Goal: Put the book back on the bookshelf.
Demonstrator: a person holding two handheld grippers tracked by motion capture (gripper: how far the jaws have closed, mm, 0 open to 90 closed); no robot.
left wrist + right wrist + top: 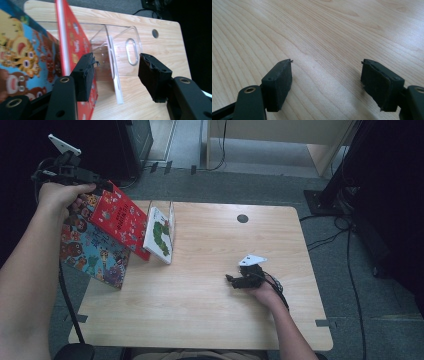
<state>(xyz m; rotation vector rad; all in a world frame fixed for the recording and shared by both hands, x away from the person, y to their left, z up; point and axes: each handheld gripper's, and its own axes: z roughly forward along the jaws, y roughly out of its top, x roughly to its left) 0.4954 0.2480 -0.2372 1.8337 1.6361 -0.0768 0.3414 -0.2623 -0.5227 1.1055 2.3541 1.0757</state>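
Observation:
A red picture book [121,221] [75,42] leans to the left against a larger blue book with cartoon animals [92,251] [20,57] at the table's left edge. Right of them, a white book with a green caterpillar [160,236] stands in a clear acrylic holder [172,214] [125,42]. My left gripper [102,186] [116,60] hovers at the red book's top corner. It is open, and the red book lies outside its left jaw. My right gripper [231,280] [327,67] rests low over bare wood, open with nothing between its jaws.
The wooden table [210,320] has a dark round hole [242,218] [155,33] near its far edge. Cables [350,270] trail over the grey floor at the right. Dark equipment stands at the back left and right.

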